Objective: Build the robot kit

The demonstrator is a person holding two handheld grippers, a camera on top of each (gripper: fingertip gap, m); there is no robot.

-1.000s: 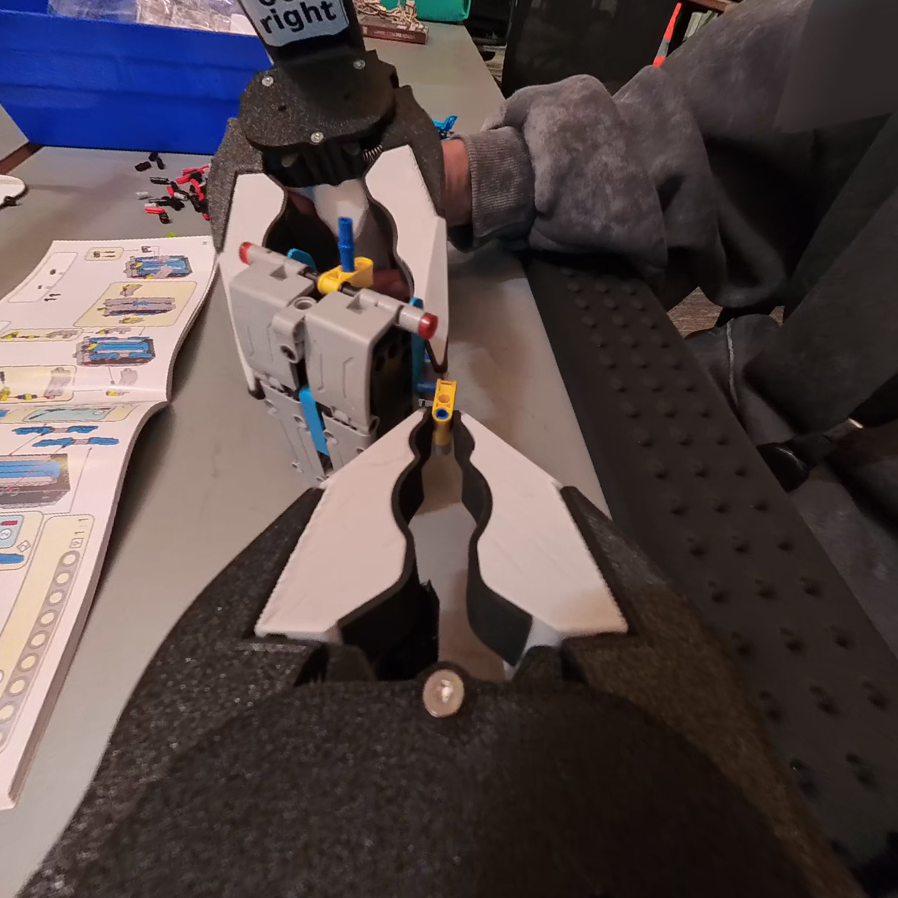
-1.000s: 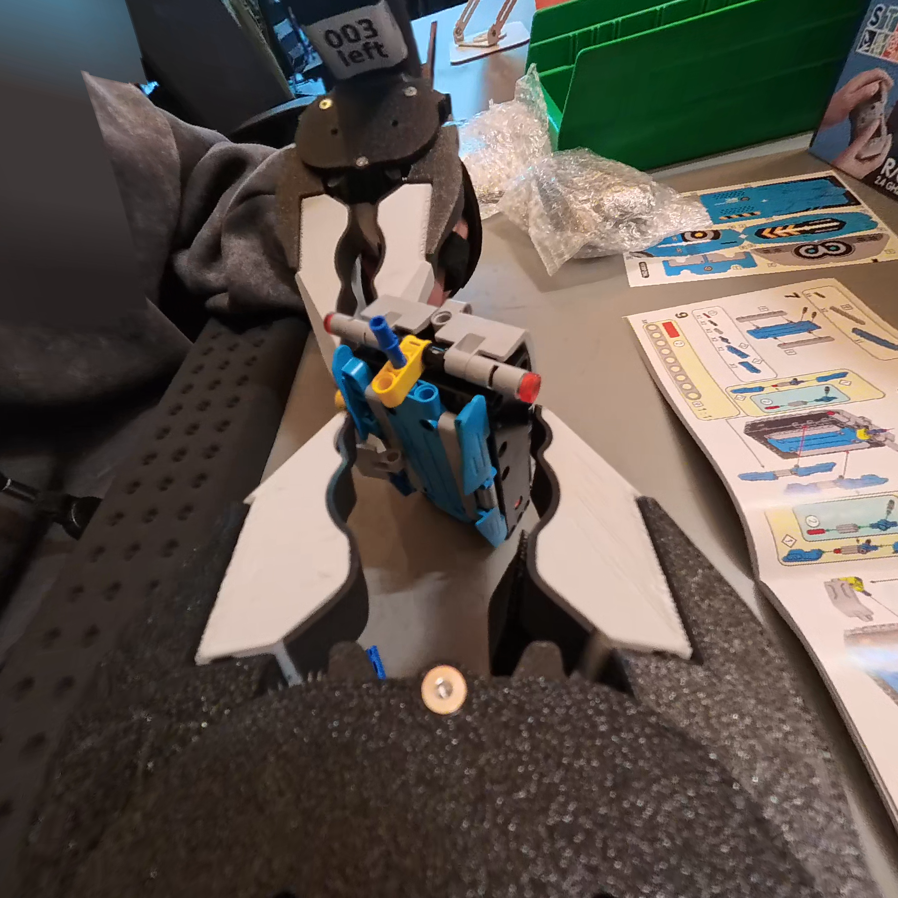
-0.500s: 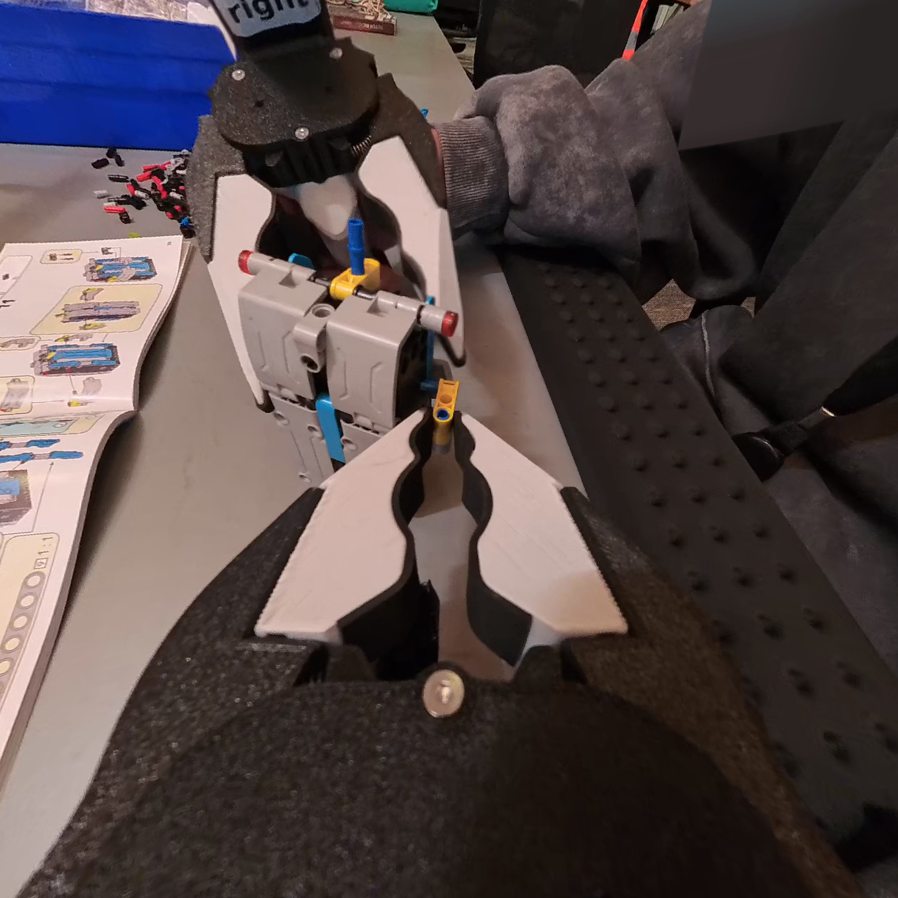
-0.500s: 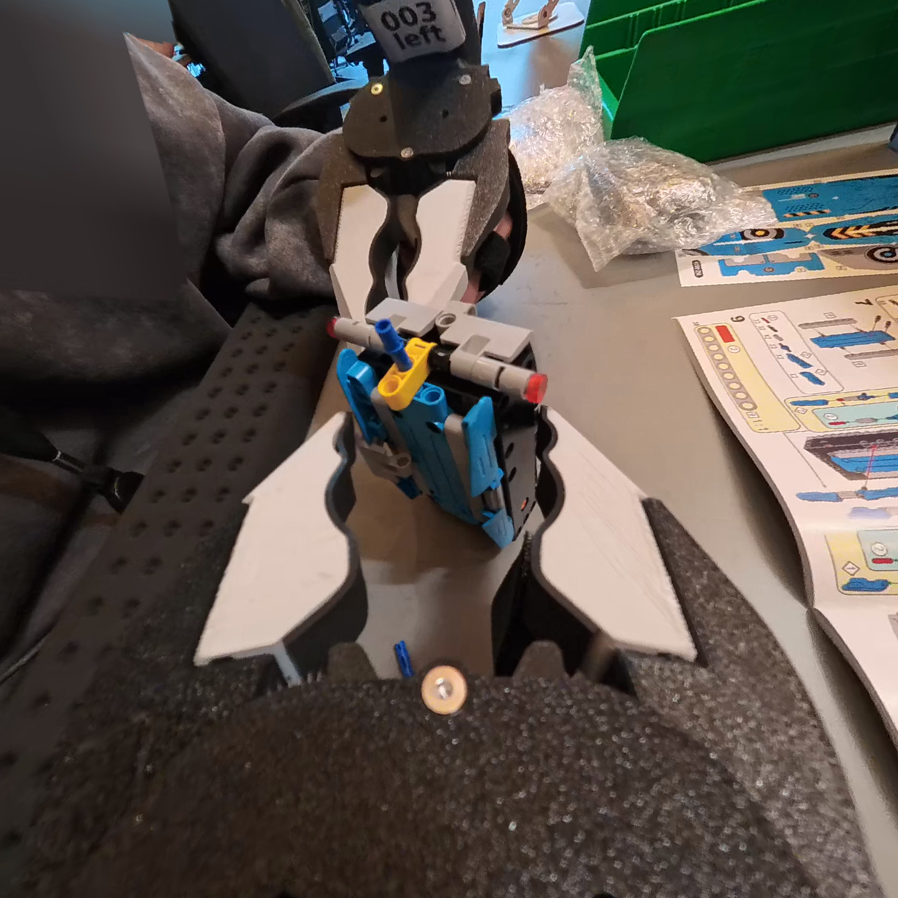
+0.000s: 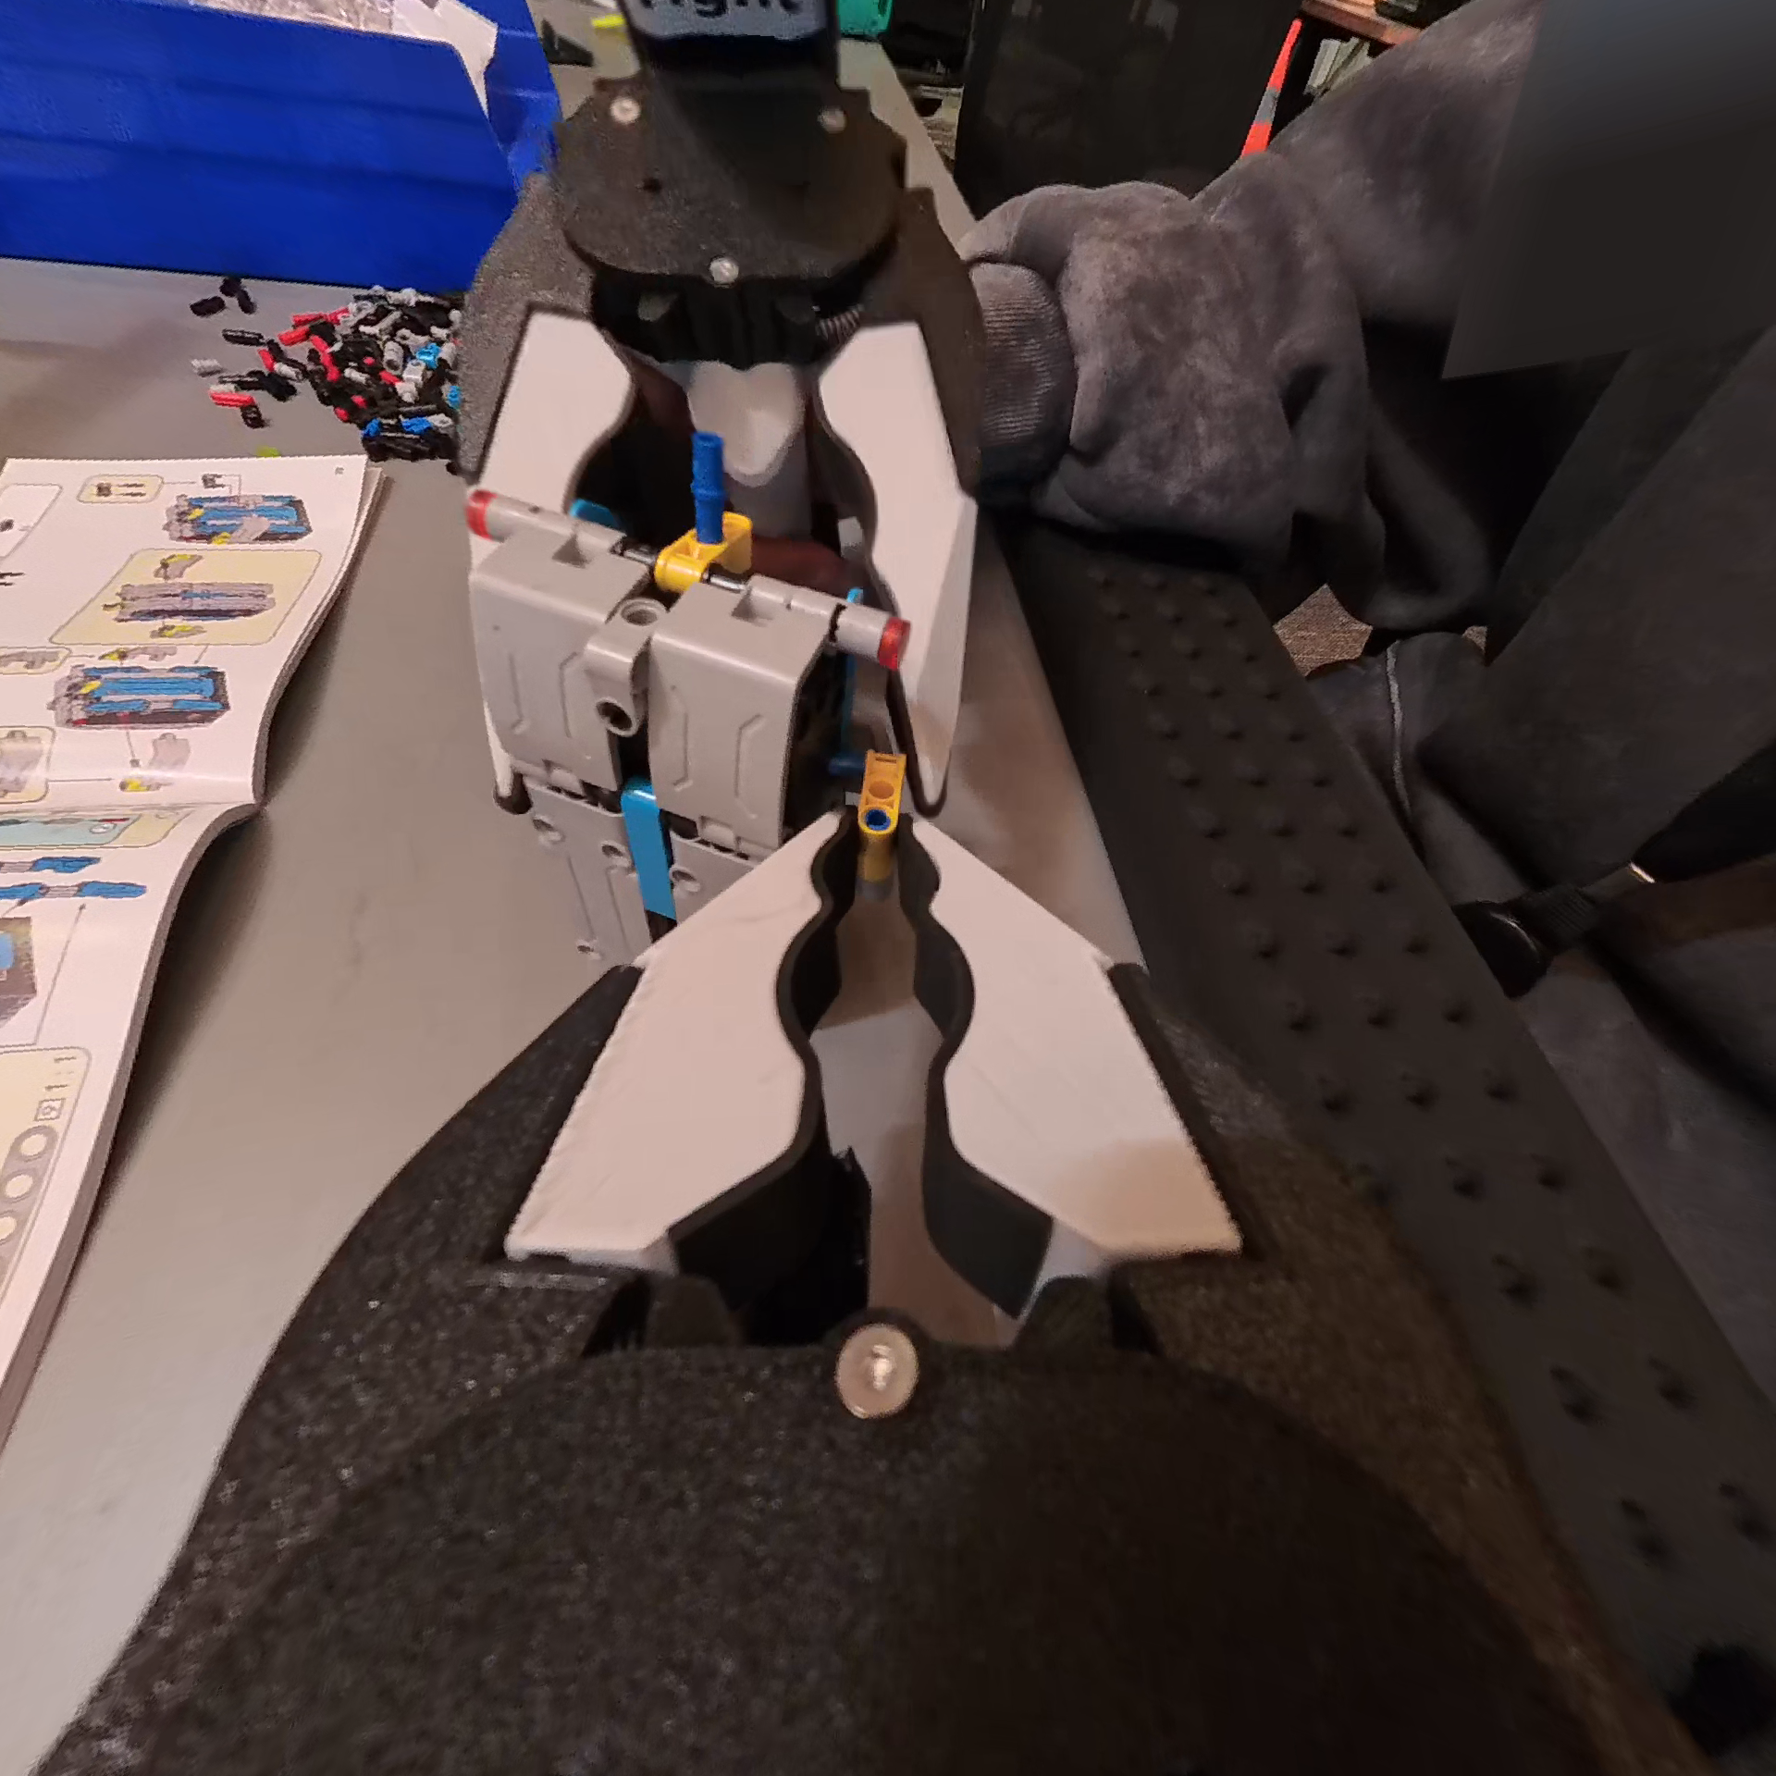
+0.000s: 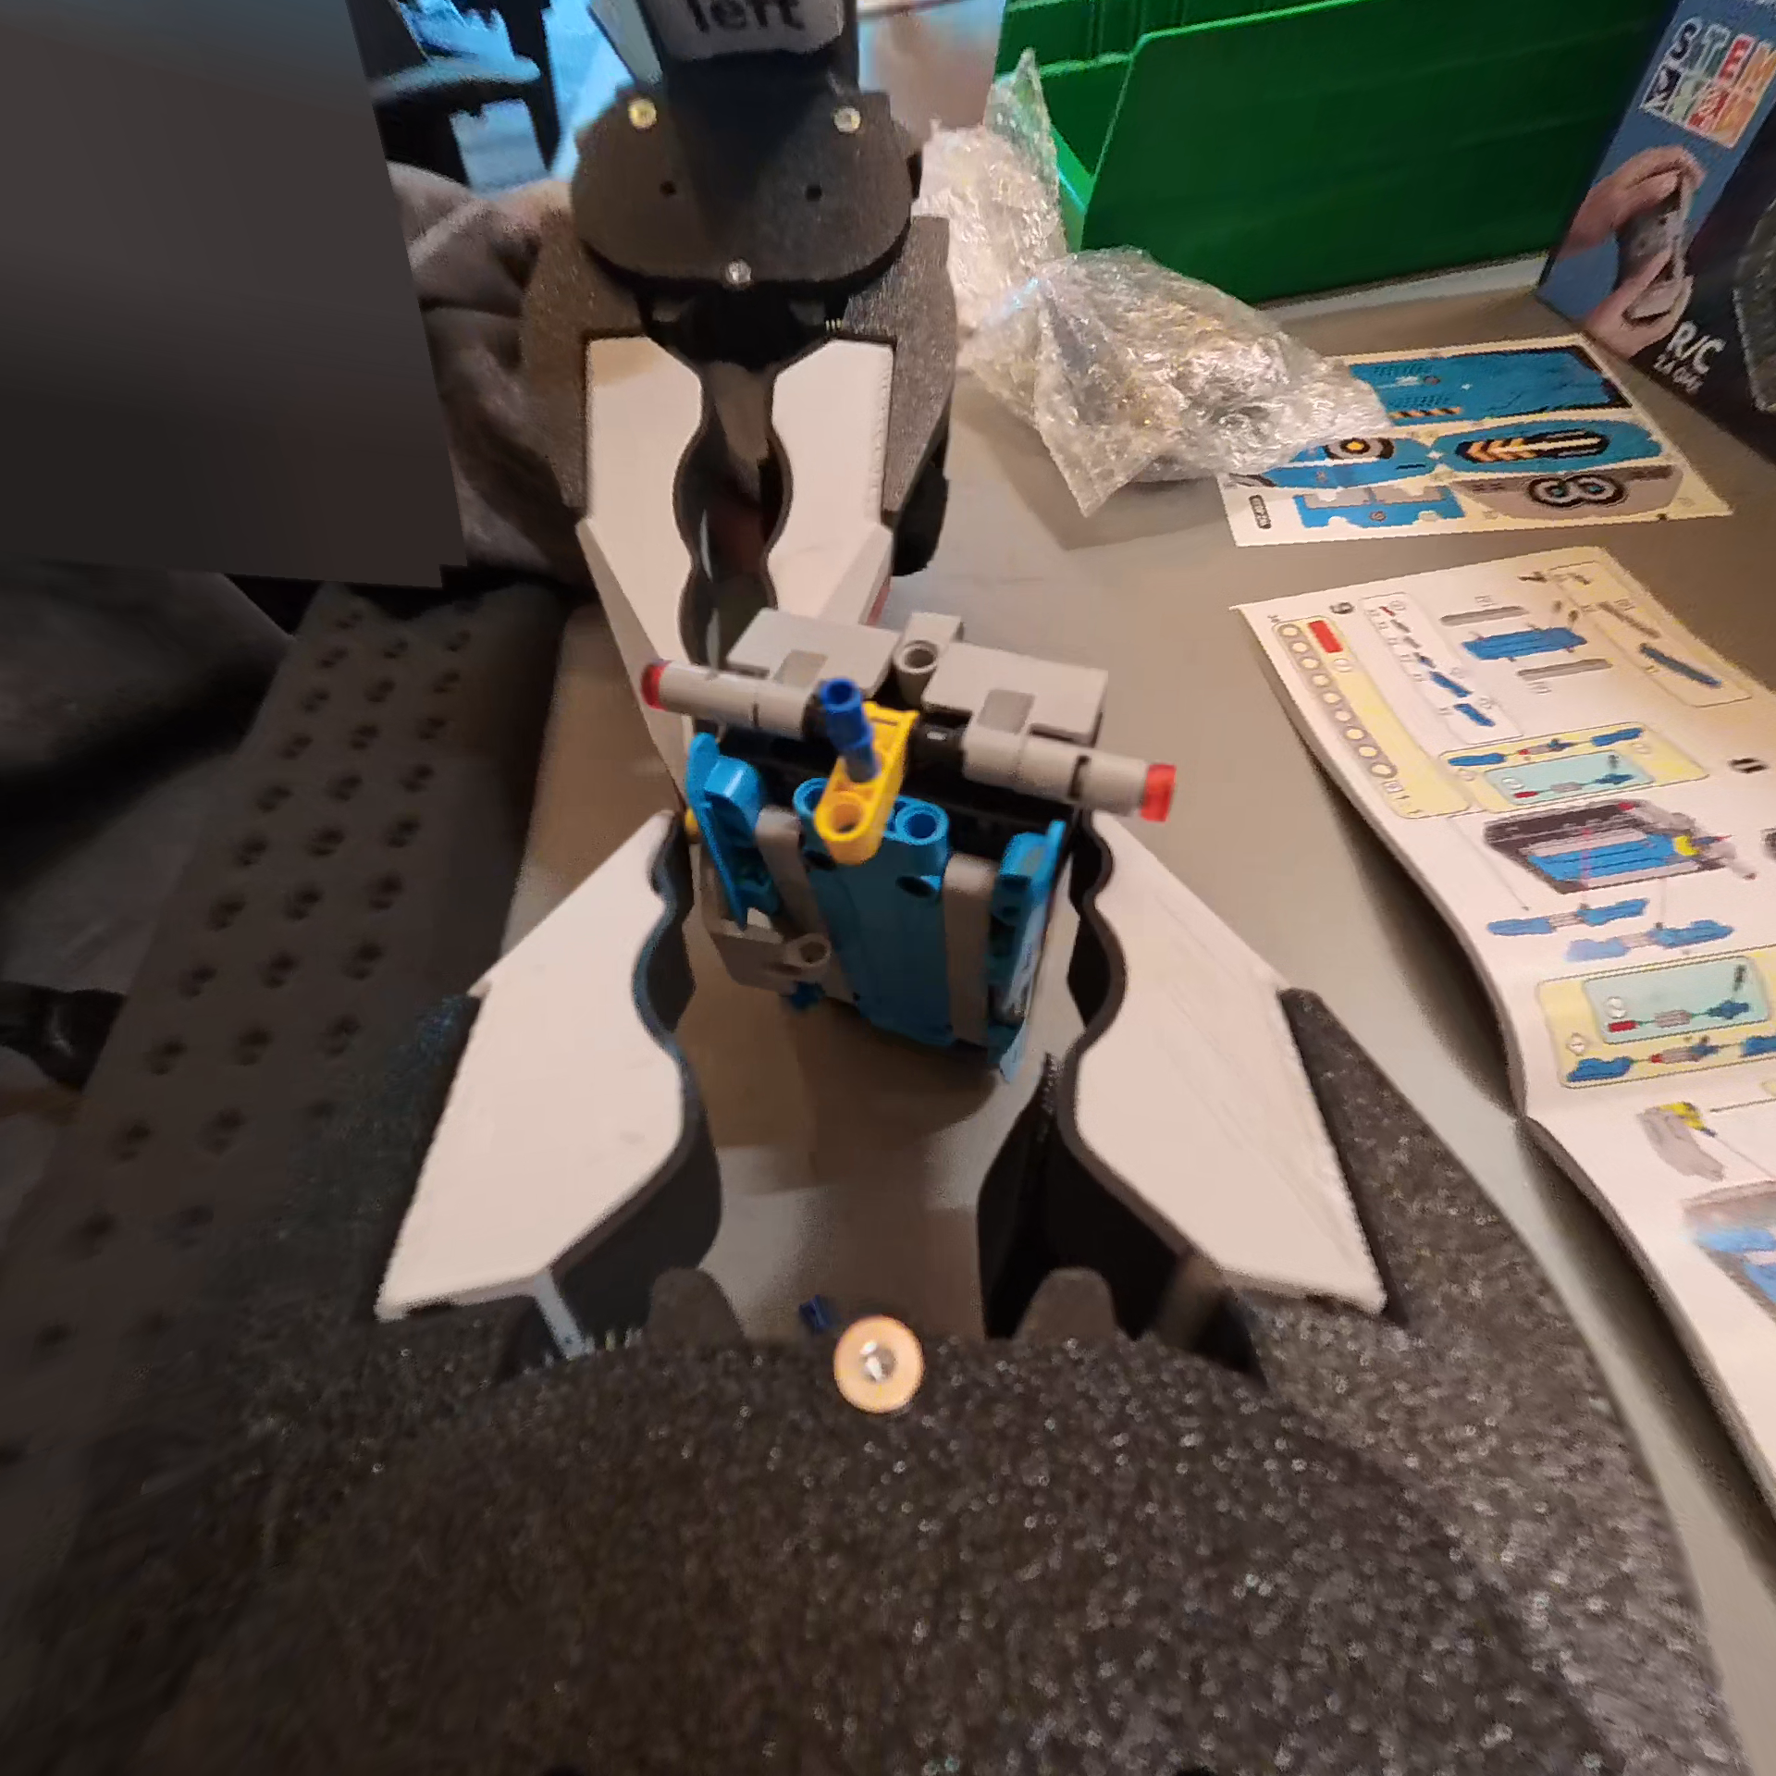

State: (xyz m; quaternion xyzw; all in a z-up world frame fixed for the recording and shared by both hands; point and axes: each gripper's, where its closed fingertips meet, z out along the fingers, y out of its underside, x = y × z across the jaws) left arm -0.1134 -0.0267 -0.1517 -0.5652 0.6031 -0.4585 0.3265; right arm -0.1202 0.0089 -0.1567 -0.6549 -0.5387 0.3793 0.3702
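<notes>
A grey and blue brick model (image 5: 653, 692) with a red-tipped grey axle, a yellow connector and a blue pin on top is held tilted above the grey table (image 5: 384, 961). My right gripper (image 6: 876, 836) is shut on the model (image 6: 894, 913), one finger on each side; it also shows in the left wrist view (image 5: 716, 793). My left gripper (image 5: 875, 836) is shut on a small yellow connector piece (image 5: 879, 798), held right next to the model's lower right side. In the right wrist view the left gripper (image 6: 740, 615) stands just behind the model, its tips hidden.
An instruction booklet (image 5: 144, 673), a pile of small loose pieces (image 5: 336, 365) and a blue bin (image 5: 240, 144) lie left. A black perforated mat (image 5: 1345, 865) and a person's grey sleeve (image 5: 1201, 365) are right. Green bins (image 6: 1393, 144), plastic bags (image 6: 1134, 384), a sticker sheet (image 6: 1470, 442), a small blue pin (image 6: 815, 1312).
The two grippers have drawn closer together. The right wrist view now looks more steeply down on the model's top. The left gripper still holds the yellow piece by the model's side.
</notes>
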